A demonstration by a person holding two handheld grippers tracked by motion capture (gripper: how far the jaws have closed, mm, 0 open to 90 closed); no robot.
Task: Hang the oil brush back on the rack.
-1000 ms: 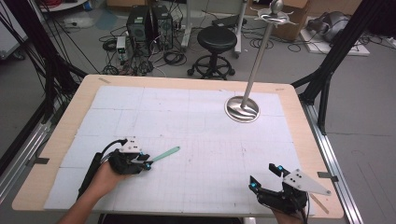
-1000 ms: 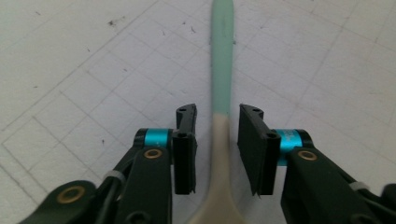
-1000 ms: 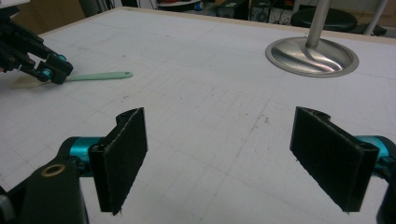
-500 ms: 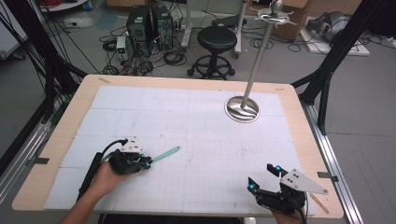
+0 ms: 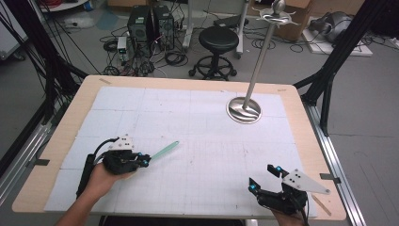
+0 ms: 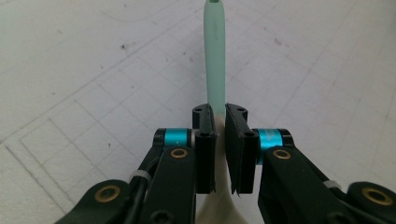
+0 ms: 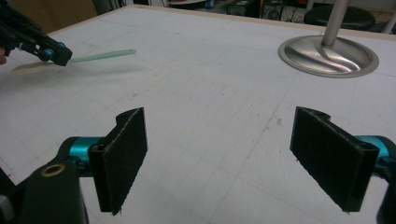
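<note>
A slim utensil with a mint-green handle point(image 5: 164, 150) point(image 6: 215, 56) and a cream end is held just over the white gridded mat point(image 5: 207, 141). My left gripper point(image 5: 144, 160) point(image 6: 219, 126) is shut on it where green meets cream, and the handle points away toward the table's middle. The right gripper view has the same utensil point(image 7: 100, 56) far off at the upper left, in the left gripper point(image 7: 58, 55). Near the front right edge my right gripper point(image 5: 262, 178) point(image 7: 219, 123) stands open, its pads point(image 7: 122, 154) wide apart over bare mat.
A metal stand with a round steel base point(image 5: 243, 110) point(image 7: 328, 56) and a tall pole topped by hooks point(image 5: 275, 13) stands at the back right of the mat. The wooden table rim point(image 5: 310, 122) frames the mat. A stool point(image 5: 217, 40) and cables lie on the floor beyond.
</note>
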